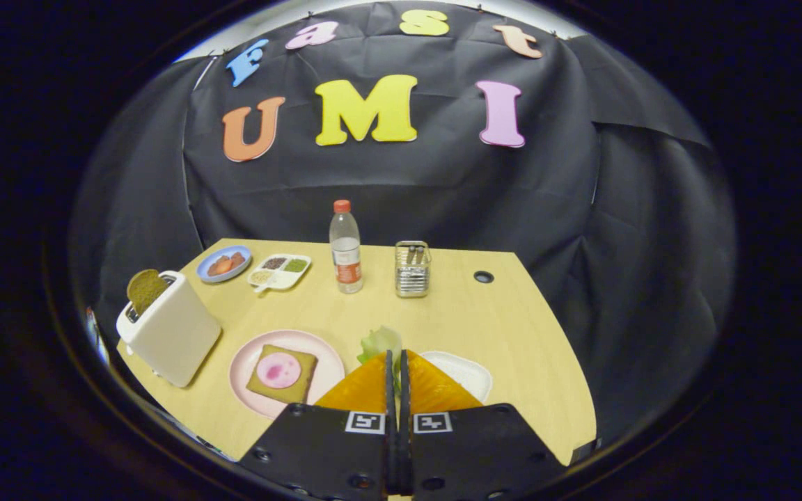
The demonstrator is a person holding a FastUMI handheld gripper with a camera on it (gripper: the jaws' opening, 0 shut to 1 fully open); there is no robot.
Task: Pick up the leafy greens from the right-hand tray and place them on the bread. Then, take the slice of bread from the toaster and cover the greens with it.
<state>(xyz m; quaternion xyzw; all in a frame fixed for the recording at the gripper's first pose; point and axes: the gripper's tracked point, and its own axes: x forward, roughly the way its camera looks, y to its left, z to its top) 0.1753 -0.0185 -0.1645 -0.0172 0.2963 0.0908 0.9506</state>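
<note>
Now the jaws [395, 362] are closed on the greens [380, 342], both fingers pinching the leaves, which stick out just ahead of the tips, between the pink plate [248, 362] and the white tray [467, 372]. Bread [282, 374] with a pink slice lies on the plate. Another slice [145, 289] stands in the toaster [171, 334] on the worktop [484, 327].

The gripper [395, 362] covers most of the leafy greens [380, 341], pinched between its closed fingers with only a pale frill showing above the tips. It also hides the near part of the white tray [467, 372] just right of the greens. Left of the greens, the toaster [168, 330] conceals the lower half of its bread slice [145, 289]. Beyond, the divided dish [279, 271] holds contents too small to identify.
</note>
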